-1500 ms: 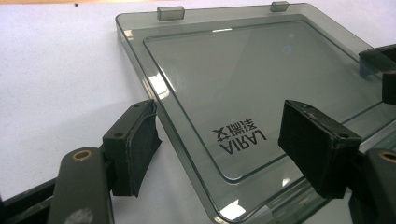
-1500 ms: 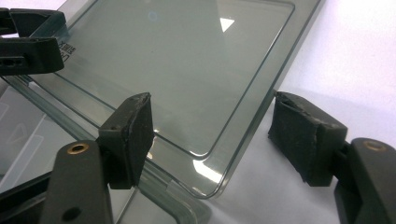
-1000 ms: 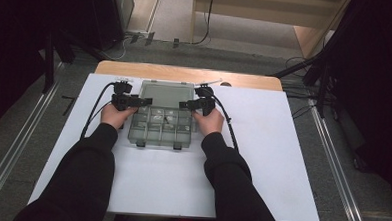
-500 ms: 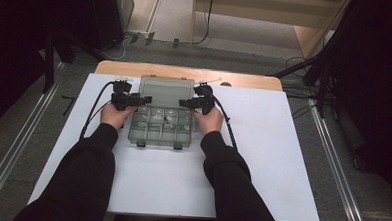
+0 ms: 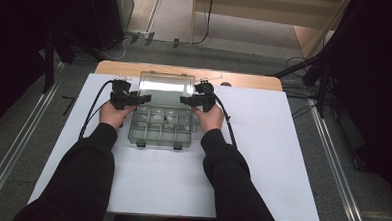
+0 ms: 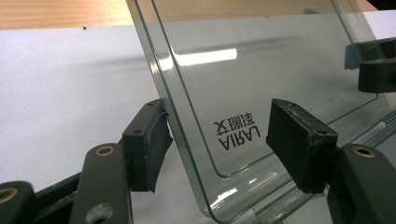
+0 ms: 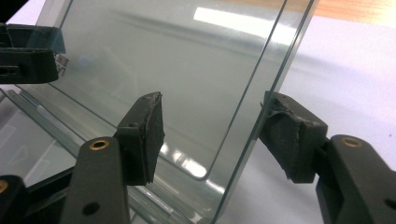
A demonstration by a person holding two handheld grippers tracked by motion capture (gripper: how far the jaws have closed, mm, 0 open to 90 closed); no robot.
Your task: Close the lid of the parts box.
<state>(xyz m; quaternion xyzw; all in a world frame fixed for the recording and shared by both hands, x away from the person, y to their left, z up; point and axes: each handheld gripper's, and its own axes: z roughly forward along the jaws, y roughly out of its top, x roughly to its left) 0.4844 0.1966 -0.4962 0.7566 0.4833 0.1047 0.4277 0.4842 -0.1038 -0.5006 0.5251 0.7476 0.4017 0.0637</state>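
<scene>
Clear compartment box [image 5: 159,124]; lid [image 5: 166,90] raised

a lab: tripod legs [image 5: 325,76] and floor cables [image 5: 208,21] surround the table [image 5: 282,159].

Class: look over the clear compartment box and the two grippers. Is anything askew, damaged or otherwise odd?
Nothing is spilled or broken. The box sits square on the white sheet, its lid raised. The pads on the right gripper look frayed at the edges.

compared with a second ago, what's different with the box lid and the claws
Both claws have just been closing in on the clear lid, the left claw around its left edge and the right claw around its right edge; the pads are not visibly clamped on it yet. The lid is up as before, and the box and both hands have kept their places on the white board.
</scene>
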